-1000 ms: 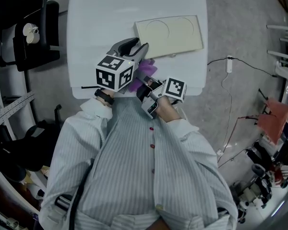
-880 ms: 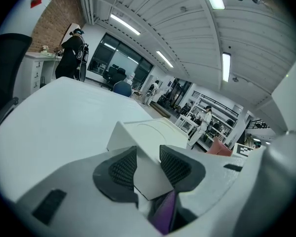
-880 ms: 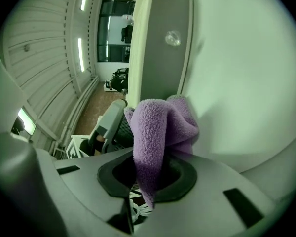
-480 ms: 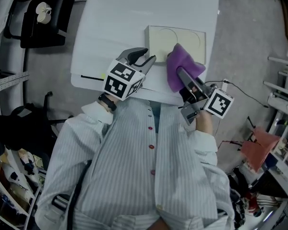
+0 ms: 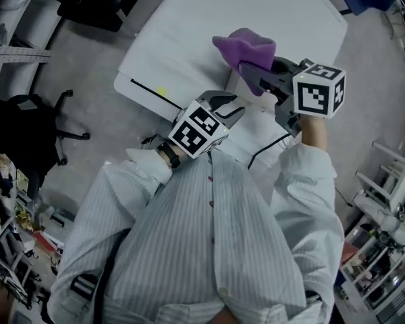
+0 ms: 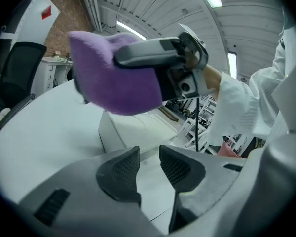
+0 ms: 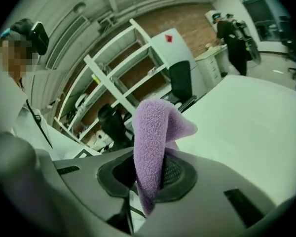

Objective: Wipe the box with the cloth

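The right gripper (image 5: pixel 255 75) is up over the white table (image 5: pixel 189 32), its jaws clamped tight on a fuzzy purple cloth (image 5: pixel 245 48). In the right gripper view, the cloth (image 7: pixel 154 137) stands pinched between the two dark pads, one end poking up and folding over, a short tail hanging below the grip.

In the left gripper view, the flat cream-coloured box (image 6: pixel 135 130) lies on the table with faint circles pressed into its lid. The cloth (image 6: pixel 111 78) hangs right above the box's far part, bunched round the grey nose of the right gripper (image 6: pixel 158 56). Whether the fabric meets the lid I cannot tell. In the head view the box is all but covered by the cloth and the gripper.

Now the left gripper (image 5: pixel 227 106): it sits at the table's near edge, close to the person's striped shirt (image 5: pixel 209 248), marker cube facing up. Its jaws (image 6: pixel 149 166) stand a little apart with only table and box edge showing in the gap, so it carries nothing. It points toward the box, just short of it.

Off the table's left, a black office chair (image 5: pixel 27 127) stands on the grey floor.
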Demonstrator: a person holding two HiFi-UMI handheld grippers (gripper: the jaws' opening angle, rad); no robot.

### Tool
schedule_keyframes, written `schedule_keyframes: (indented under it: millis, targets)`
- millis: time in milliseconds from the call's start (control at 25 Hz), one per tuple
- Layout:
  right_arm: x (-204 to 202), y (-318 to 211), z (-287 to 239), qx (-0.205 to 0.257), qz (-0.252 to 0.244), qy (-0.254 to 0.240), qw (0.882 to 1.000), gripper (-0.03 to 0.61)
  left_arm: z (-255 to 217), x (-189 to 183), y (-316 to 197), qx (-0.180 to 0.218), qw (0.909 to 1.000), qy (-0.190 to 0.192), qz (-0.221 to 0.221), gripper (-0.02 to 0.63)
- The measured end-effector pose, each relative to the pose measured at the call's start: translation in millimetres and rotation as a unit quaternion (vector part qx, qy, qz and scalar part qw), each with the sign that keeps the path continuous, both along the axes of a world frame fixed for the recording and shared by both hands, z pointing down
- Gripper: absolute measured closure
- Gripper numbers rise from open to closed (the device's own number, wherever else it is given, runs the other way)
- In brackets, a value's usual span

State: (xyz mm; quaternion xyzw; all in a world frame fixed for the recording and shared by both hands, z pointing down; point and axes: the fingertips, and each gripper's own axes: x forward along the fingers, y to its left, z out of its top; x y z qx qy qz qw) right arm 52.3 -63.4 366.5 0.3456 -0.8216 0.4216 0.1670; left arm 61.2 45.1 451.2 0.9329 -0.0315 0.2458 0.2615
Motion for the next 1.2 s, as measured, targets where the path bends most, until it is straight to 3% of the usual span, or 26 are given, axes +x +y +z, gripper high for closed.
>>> schedule_keyframes:
  millis: [120, 200, 400, 520, 640, 760, 840, 1040, 1200]
  targets:
    - [-40.4, -7.3, 30.8, -0.064, -0.123, 0.016, 0.99, 0.517, -0.1, -0.4, 3.8, -0.008, 0.9999, 0.002, -0.01, 0.48]
    - [-58.3, -2.0, 55.7, -0.115, -0.195, 0.042, 0.973, 0.517, -0.6, 2.3, 6.3, -0.011, 0.9998, 0.004, -0.018, 0.48]
    - [-78.6, 20.7, 104.5, -0.211, -0.346, 0.143, 0.903, 0.517, 1.3, 3.4, 6.4, -0.016, 0.9989, 0.011, -0.043, 0.48]
    - [-88.0, 39.4, 123.7, -0.256, -0.422, 0.189, 0.849, 0.517, 5.1, 0.1, 5.2, -0.021, 0.9981, 0.014, -0.055, 0.48]
    - [-81.2, 58.8, 144.5, -0.286, -0.495, 0.268, 0.775, 0.517, 7.2, -3.2, 4.6, -0.024, 0.9972, 0.017, -0.068, 0.48]
    - [-66.7, 70.0, 157.8, -0.287, -0.549, 0.342, 0.707, 0.517, 7.6, -6.0, 3.1, -0.027, 0.9961, 0.019, -0.082, 0.48]
    - [-59.9, 72.3, 162.0, -0.279, -0.568, 0.374, 0.678, 0.517, 6.6, -7.5, 1.6, -0.028, 0.9954, 0.021, -0.09, 0.48]
    - [-40.6, 51.9, 172.0, -0.266, -0.564, 0.438, 0.648, 0.517, 5.7, -8.0, -3.4, -0.028, 0.9949, 0.025, -0.093, 0.48]
    - [-24.2, 30.4, 172.2, -0.26, -0.546, 0.472, 0.642, 0.517, 5.5, -6.4, -8.1, -0.029, 0.9951, 0.026, -0.091, 0.48]
